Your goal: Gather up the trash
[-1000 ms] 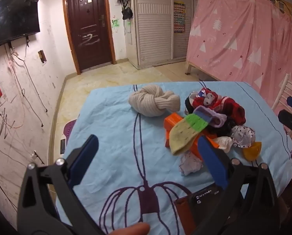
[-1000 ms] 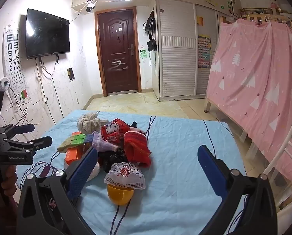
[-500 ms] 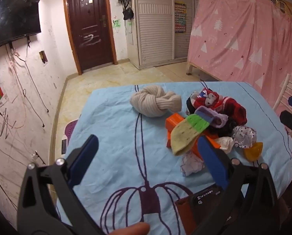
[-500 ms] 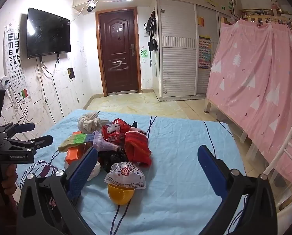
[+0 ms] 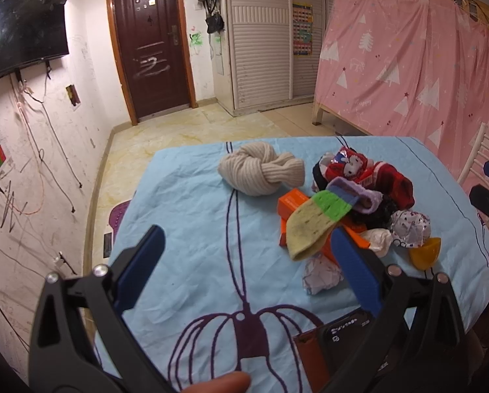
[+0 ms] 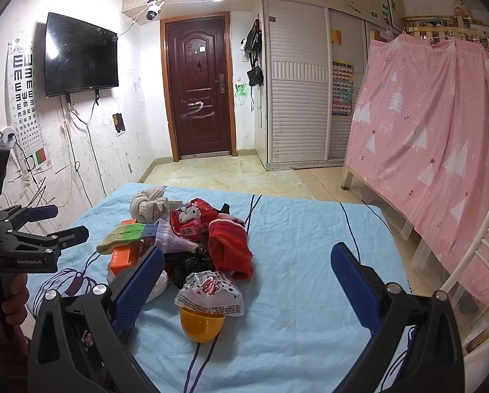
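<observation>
A pile lies on the blue tablecloth: a crumpled white wrapper, a printed snack bag over a yellow plastic half-shell, a red foil packet, an orange box, and socks and a knotted beige knit. My left gripper is open and empty above the near left of the cloth, with the pile at its right finger. My right gripper is open and empty, hovering near the snack bag. The left gripper also shows in the right wrist view.
A black and orange object lies at the near table edge. A white chair stands at the right, a pink curtain beyond it. A purple stool is on the floor at the left.
Both grippers have risen or tilted slightly; the views shift only a little. Nothing on the table has moved.
</observation>
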